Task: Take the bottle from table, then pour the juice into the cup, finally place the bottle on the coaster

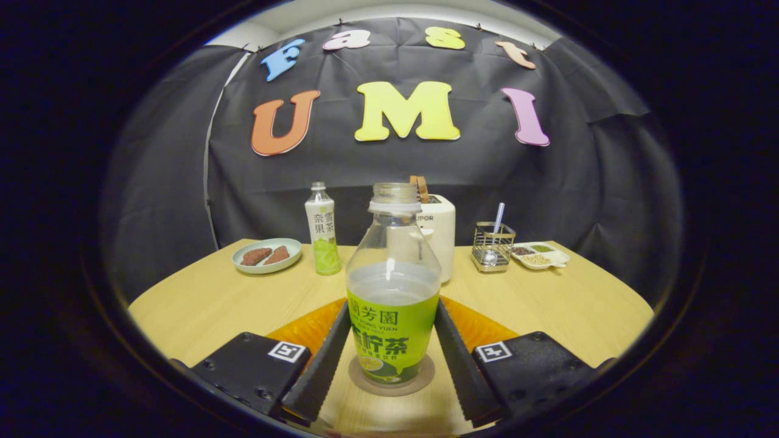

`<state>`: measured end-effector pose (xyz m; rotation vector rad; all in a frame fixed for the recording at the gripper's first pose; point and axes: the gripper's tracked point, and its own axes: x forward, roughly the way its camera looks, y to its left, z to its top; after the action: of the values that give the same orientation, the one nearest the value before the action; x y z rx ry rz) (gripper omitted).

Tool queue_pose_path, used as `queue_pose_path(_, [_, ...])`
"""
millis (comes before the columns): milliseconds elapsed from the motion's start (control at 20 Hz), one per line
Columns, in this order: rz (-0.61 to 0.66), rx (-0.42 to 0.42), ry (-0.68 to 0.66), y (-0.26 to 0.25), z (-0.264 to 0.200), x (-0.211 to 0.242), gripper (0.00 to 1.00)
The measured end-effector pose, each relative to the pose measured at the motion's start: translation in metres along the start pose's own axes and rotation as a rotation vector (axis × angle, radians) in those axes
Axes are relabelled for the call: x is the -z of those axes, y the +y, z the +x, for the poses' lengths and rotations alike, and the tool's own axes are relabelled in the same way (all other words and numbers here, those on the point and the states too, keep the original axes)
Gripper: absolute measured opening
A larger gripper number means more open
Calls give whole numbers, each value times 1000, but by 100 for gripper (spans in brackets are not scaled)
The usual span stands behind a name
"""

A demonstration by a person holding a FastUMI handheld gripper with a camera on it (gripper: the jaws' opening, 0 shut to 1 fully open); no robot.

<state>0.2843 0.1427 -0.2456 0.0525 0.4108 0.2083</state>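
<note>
the juice bottle stands upright on a round brown coaster on the light wooden table, its cap off and the green label facing the camera; the liquid reaches about the top of the label. the gripper has one finger on each side of the bottle's lower half — the inner edges lie right against the label, but whether they actually press on it or have just parted from it cannot be told. behind the fingers an orange part of the gripper body shows on both sides of the bottle.

beyond the bottle, just behind it, sits a white container with a brown handle on top. near it stands a second, capped bottle with green drink, and further out that way a pale green plate holding two brownish pieces. on the other side are a wire holder with a straw-like stick in it and — just beside it — a white divided dish of grains.
</note>
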Motion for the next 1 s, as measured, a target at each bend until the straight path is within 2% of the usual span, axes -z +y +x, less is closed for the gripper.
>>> queue_pose_path(50, [-4,-1,-3,1,-3,-1,99])
queue_pose_path(300, [-35,-10,-31,3,-21,-13,100])
queue_pose_path(550, [-34,-40,-84,9,-64,-35,100])
queue_pose_path(750, [-36,32,-137,-2,-121,-53,100])
queue_pose_path(1000, [-19,126,-167,-16,-221,-75,100])
